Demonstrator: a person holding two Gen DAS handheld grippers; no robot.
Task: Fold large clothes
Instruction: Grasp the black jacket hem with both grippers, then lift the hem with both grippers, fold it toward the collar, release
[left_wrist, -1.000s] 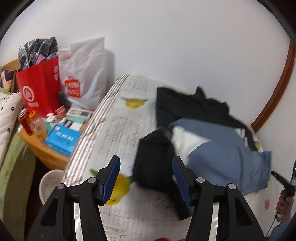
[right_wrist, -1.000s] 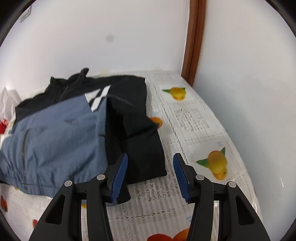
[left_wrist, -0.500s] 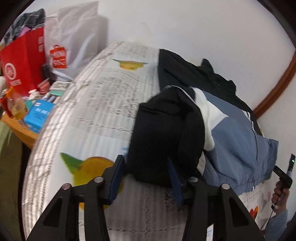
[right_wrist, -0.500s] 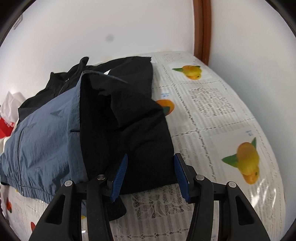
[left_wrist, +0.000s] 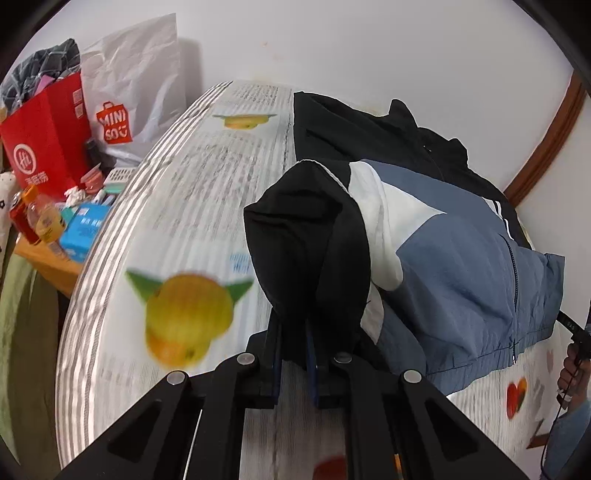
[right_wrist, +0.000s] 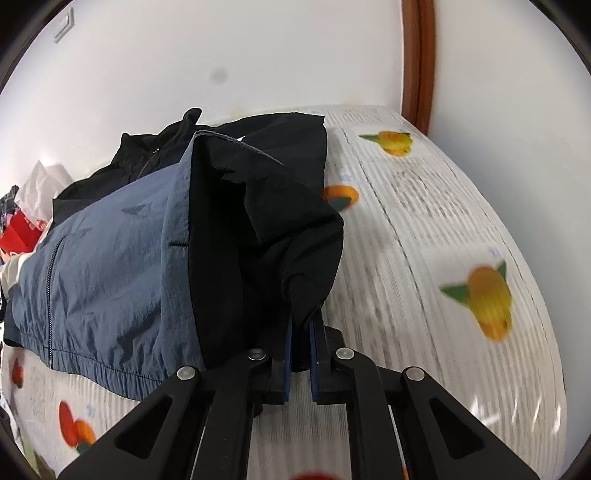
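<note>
A large jacket, blue-grey on the body (left_wrist: 461, 280) with black sleeves and a white panel, lies on a bed with a fruit-print cover (left_wrist: 192, 192). My left gripper (left_wrist: 293, 354) is shut on the jacket's black left sleeve (left_wrist: 306, 251) and holds it lifted off the bed. In the right wrist view the same jacket (right_wrist: 107, 266) lies to the left, and my right gripper (right_wrist: 298, 350) is shut on its black right sleeve (right_wrist: 280, 236), also raised above the cover (right_wrist: 436, 229).
Left of the bed stands a cluttered wooden table (left_wrist: 48, 262) with a red bag (left_wrist: 44, 136), a white Miniso bag (left_wrist: 125, 92), bottles and a blue box. White walls and a brown door frame (right_wrist: 417, 62) border the bed. A person's hand (left_wrist: 570, 365) shows at the right edge.
Both grippers have closed from open onto the black sleeves at either side of the jacket and lifted the cloth off the bed.
</note>
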